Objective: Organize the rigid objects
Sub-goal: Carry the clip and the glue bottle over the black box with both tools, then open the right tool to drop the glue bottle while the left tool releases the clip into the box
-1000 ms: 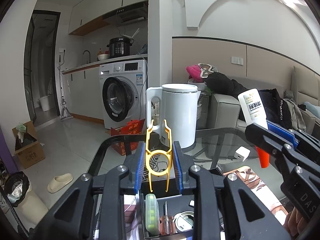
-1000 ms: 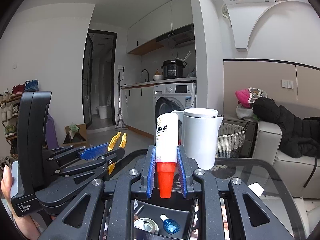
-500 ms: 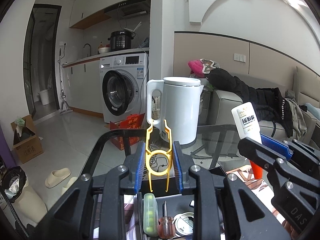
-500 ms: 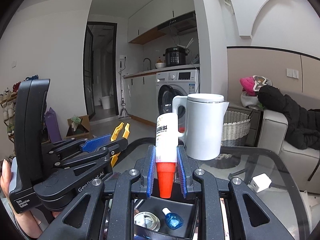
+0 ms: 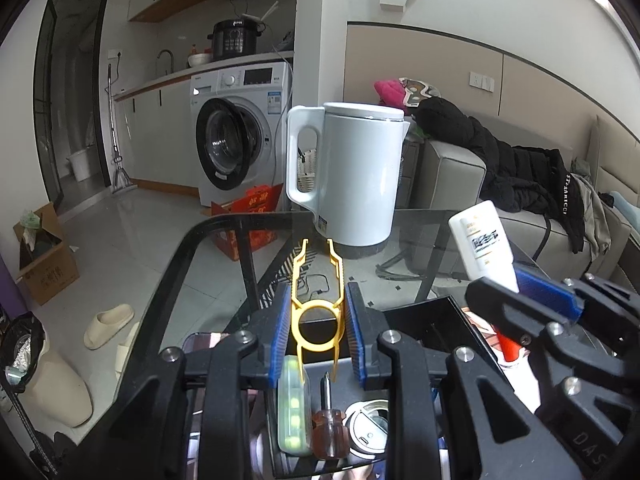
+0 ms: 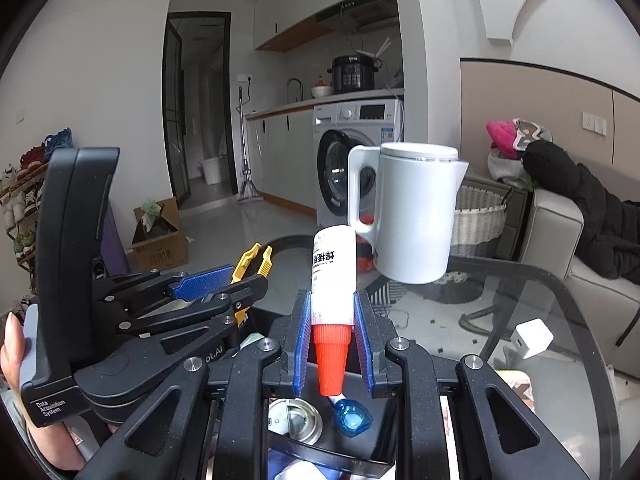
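My left gripper (image 5: 318,314) is shut on a yellow plastic clip tool (image 5: 317,304) and holds it upright over a black tray (image 5: 416,316). The tray holds a green pill case (image 5: 294,408), a brown-handled screwdriver (image 5: 329,424) and a round metal lid (image 5: 368,426). My right gripper (image 6: 333,330) is shut on a white bottle with an orange cap (image 6: 332,276), cap down, over the tray's right part, above a blue item (image 6: 352,418). The bottle (image 5: 480,246) and right gripper (image 5: 532,312) show at the right in the left wrist view.
A white kettle (image 5: 356,172) stands on the glass table (image 5: 420,240) beyond the tray. A white charger cube (image 6: 534,338) lies on the glass at the right. A sofa with dark clothes (image 5: 512,176) is behind.
Both grippers have come lower and tilted down toward the tray, each keeping its object. The kettle and table now show larger and nearer.
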### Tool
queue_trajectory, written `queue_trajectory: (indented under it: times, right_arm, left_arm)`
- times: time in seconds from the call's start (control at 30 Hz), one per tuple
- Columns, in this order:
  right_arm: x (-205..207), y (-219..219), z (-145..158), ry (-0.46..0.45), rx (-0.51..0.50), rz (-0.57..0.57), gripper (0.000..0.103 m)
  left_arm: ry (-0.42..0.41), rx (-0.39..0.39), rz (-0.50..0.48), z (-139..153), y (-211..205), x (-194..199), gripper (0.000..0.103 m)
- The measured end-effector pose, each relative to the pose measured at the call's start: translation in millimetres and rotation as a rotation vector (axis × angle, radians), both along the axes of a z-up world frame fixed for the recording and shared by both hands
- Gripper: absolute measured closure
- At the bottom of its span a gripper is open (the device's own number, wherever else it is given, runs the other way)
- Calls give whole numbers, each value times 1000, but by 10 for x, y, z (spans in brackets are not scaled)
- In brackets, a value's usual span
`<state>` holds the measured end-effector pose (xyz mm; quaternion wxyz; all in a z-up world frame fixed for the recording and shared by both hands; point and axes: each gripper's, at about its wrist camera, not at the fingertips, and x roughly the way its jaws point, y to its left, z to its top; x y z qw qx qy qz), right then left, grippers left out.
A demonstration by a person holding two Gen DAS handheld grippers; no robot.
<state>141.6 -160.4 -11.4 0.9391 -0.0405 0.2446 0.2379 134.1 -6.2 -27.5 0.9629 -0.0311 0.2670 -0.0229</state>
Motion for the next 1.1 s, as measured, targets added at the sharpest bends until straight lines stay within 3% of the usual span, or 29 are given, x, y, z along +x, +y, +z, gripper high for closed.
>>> queue_trajectory:
  times: [0.17,0.5,0.63,1.1]
  right_arm:
    - [130,27,-130,85,-35,-1,83]
    - [341,88,-455,260,-124,5,83]
    - [367,80,-534,278,-139,6,83]
    - [359,87,-624,340,-165,23,83]
  left_arm:
    - [40,14,-18,-73,-35,47,79]
    - [229,16,-74,-334,-114,239,79]
    - [284,28,-82,-422,-156,278,79]
    - [338,55,-76,-543,-146,300,79]
